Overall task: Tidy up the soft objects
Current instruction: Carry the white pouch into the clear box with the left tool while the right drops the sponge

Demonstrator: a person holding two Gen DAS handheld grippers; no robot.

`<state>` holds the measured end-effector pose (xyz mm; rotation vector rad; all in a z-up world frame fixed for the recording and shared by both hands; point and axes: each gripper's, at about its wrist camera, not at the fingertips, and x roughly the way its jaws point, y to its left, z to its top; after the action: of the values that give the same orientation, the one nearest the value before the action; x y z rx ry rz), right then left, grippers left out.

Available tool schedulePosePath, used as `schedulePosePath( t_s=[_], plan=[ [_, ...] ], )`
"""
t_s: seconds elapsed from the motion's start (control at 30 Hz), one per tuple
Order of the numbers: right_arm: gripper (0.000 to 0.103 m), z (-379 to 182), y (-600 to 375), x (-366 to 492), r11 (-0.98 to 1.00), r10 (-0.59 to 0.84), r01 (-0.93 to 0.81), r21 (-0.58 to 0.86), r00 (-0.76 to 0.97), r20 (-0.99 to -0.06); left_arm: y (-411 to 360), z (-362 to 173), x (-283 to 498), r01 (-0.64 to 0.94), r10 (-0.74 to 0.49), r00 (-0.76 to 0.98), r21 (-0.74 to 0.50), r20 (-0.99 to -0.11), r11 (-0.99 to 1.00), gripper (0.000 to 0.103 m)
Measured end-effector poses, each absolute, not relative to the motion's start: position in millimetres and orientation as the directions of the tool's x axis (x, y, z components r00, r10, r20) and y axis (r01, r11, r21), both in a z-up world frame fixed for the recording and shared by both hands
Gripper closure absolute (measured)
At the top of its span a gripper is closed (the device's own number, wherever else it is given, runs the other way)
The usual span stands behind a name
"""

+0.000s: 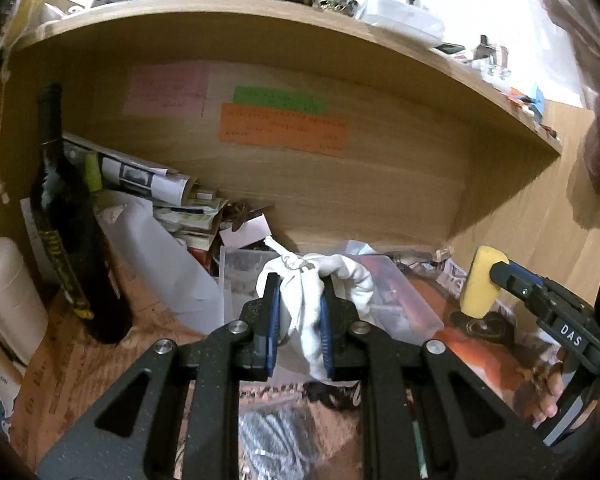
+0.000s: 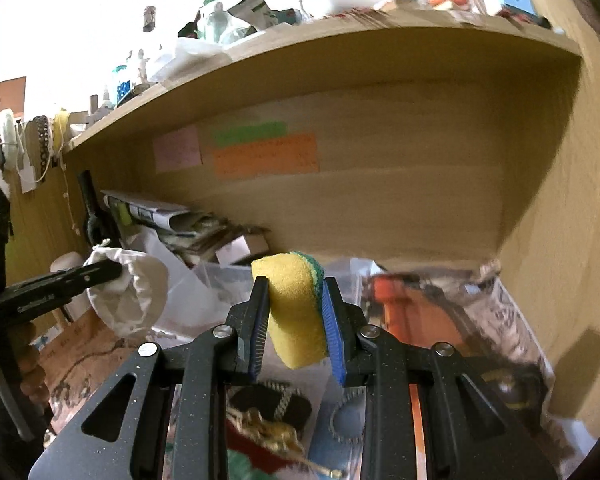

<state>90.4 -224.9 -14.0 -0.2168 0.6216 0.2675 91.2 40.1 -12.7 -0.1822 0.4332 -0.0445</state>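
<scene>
While both loads hang above the cluttered desk point(image 1: 112, 364), left gripper point(image 1: 298, 312) pinches a limp white drawstring pouch point(image 1: 308, 304) mid-body; right gripper point(image 2: 296, 312) squeezes a light, springy sponge point(image 2: 294, 308) across its faces.

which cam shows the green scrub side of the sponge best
The right wrist view. There the sponge sits close up between the right tongs, with its green layer visible along the top right edge. The left wrist view shows the sponge only from afar, yellow face on, no green visible.

Writing on the orange note point(image 1: 283, 130) is too small to read, blurred in the right wrist view
</scene>
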Motion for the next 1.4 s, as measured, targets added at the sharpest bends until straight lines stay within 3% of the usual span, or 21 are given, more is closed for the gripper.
schedulePosePath(
  t_s=[0.33, 0.73, 1.0, 1.17, 1.23, 1.33, 1.4],
  plan=[
    [0.079, -37.0, -207.4, 133.3, 0.931, 0.169, -0.336, -0.141, 0.741, -0.650, 47.0, -25.1, 160.1, -0.030, -0.079, 0.856, -0.202, -0.510, 0.979, 0.086],
    [0.079, -100.1, -202.7, 182.7, 0.918, 0.067, -0.353, -0.179, 0.584, -0.809, 39.3, -75.7, 224.8, -0.058, -0.043, 0.752, -0.132, -0.658, 0.990, 0.086],
    [0.077, -117.5, -204.1, 189.9, 0.914, 0.044, -0.366, -0.178, 0.524, -0.851, 31.5, -96.0, 241.4, -0.039, -0.037, 0.707, -0.091, -0.706, 0.995, 0.085],
    [0.070, -120.4, -202.1, 193.4, 0.913, 0.040, -0.368, -0.175, 0.508, -0.861, 33.0, -99.0, 240.8, -0.034, -0.050, 0.691, -0.101, -0.721, 0.994, 0.073],
    [0.057, -117.4, -201.2, 191.5, 0.912, 0.042, -0.369, -0.178, 0.516, -0.855, 34.2, -95.4, 234.9, -0.035, -0.043, 0.701, -0.094, -0.712, 0.995, 0.063],
    [0.048, -106.9, -197.6, 186.2, 0.910, 0.054, -0.371, -0.185, 0.548, -0.835, 34.6, -85.7, 224.5, -0.041, -0.026, 0.734, -0.082, -0.678, 0.996, 0.046],
    [0.045, -98.0, -195.5, 182.1, 0.909, 0.065, -0.373, -0.186, 0.566, -0.822, 34.1, -76.1, 215.7, -0.041, -0.015, 0.755, -0.070, -0.655, 0.997, 0.043]
  ],
)
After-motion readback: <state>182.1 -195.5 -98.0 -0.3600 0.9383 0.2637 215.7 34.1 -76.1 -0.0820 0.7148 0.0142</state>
